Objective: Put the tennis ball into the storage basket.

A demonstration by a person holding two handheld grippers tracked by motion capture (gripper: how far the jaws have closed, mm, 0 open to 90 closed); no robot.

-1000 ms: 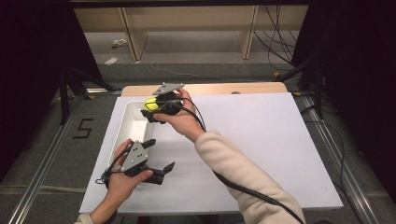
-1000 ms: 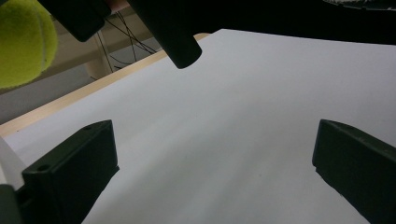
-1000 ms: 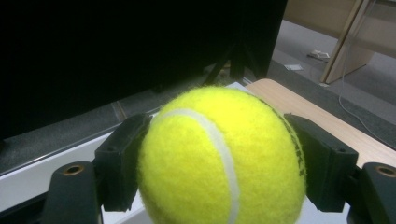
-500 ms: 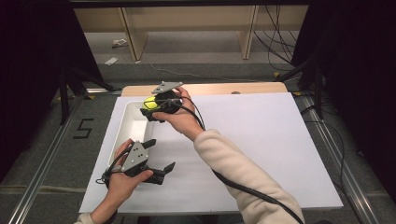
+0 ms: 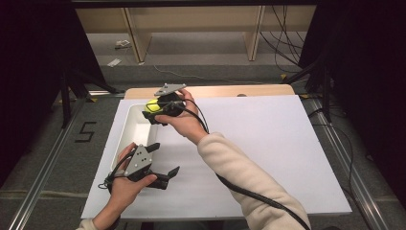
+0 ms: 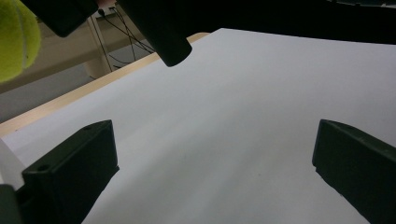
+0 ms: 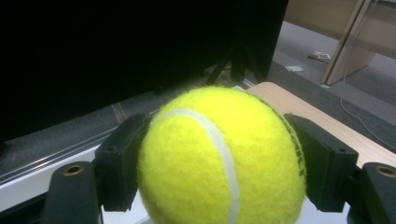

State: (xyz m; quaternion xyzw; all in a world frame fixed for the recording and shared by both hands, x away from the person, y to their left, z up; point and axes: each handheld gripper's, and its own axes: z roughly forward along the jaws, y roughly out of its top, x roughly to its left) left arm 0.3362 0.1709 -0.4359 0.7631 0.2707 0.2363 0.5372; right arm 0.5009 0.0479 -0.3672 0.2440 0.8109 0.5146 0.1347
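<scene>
A person stands at a table covered by a white sheet point(image 5: 268, 143), with a two-jaw gripper in each hand. The right gripper point(image 5: 154, 109) is held out over the far left part of the table, above the far end of a white rectangular tray point(image 5: 125, 132) that sits along the sheet's left side. Its jaws are clamped on a yellow tennis ball point(image 5: 152, 106), one black jaw pressing on each side of it. In the right gripper view, the tennis ball point(image 7: 219, 158) has a white seam curving down its front, and both jaws touch its fuzzy sides. The ball is in the air, not resting on the tray.

The left gripper point(image 5: 163, 163) is low and nearer the person, just beside the tray's near end, over bare white sheet. Its jaws stand wide apart with nothing between them, as the left gripper view confirms. A cream sleeve point(image 5: 239, 177) covers the right forearm, which reaches diagonally across the table.
</scene>
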